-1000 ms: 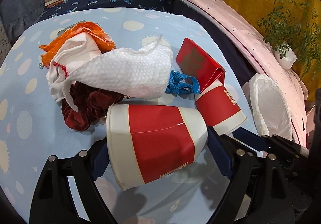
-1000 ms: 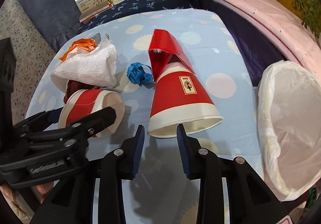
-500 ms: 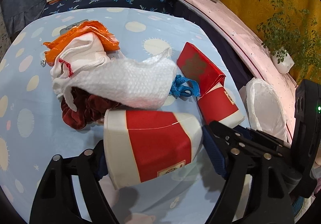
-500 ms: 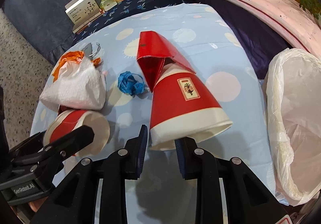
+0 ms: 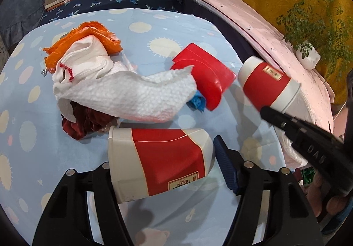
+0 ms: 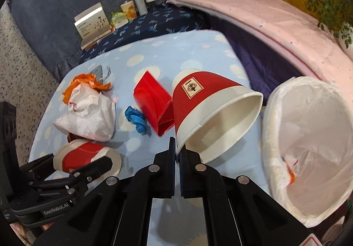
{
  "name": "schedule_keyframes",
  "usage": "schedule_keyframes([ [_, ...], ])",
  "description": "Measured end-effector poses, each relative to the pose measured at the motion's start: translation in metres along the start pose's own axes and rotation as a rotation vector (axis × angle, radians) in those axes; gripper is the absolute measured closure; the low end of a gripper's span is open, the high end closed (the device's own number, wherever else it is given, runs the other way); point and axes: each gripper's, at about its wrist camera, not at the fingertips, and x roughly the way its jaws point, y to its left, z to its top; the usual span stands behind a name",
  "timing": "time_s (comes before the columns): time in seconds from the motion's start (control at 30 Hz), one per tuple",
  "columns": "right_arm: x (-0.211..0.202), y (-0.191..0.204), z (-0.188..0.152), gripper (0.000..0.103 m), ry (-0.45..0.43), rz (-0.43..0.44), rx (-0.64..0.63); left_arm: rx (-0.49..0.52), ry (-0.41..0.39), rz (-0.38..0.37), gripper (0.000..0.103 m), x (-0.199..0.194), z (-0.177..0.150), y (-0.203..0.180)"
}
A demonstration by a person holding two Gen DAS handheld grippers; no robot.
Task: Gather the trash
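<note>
My right gripper (image 6: 177, 151) is shut on the rim of a red and white paper cup (image 6: 211, 111) and holds it lifted above the table, left of the lined trash bin (image 6: 308, 149). That cup also shows in the left wrist view (image 5: 268, 85). My left gripper (image 5: 163, 162) spans a second red and white cup (image 5: 163, 160) lying on its side; its right finger stands just clear of the cup. It shows in the right wrist view (image 6: 83, 155). A red folded carton (image 5: 205, 76), a blue scrap (image 5: 197, 103) and white paper towel (image 5: 132, 94) lie on the table.
An orange wrapper (image 5: 88, 36), a white cloth (image 5: 88, 60) and a dark red cloth (image 5: 86, 122) lie piled at the left. Boxes and bottles (image 6: 123, 16) stand on the dark blue cloth at the back. A pink ledge (image 6: 275, 25) with plants runs along the right.
My right gripper has shut on the cup's rim and lifted it off the table, tilting it toward the bin. The left gripper stays around the other cup.
</note>
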Motion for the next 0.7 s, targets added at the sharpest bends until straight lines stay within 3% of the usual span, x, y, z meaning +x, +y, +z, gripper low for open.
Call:
schedule_keyframes([
  [0.37, -0.066, -0.024, 0.021, 0.100, -0.172, -0.043, 0.041, 0.080, -0.051, -0.049, 0.040, -0.028, 0.004, -0.043],
  [0.7, -0.125, -0.058, 0.032, 0.100, -0.290, -0.087, 0.110, 0.214, -0.107, -0.114, 0.040, -0.048, 0.013, -0.115],
])
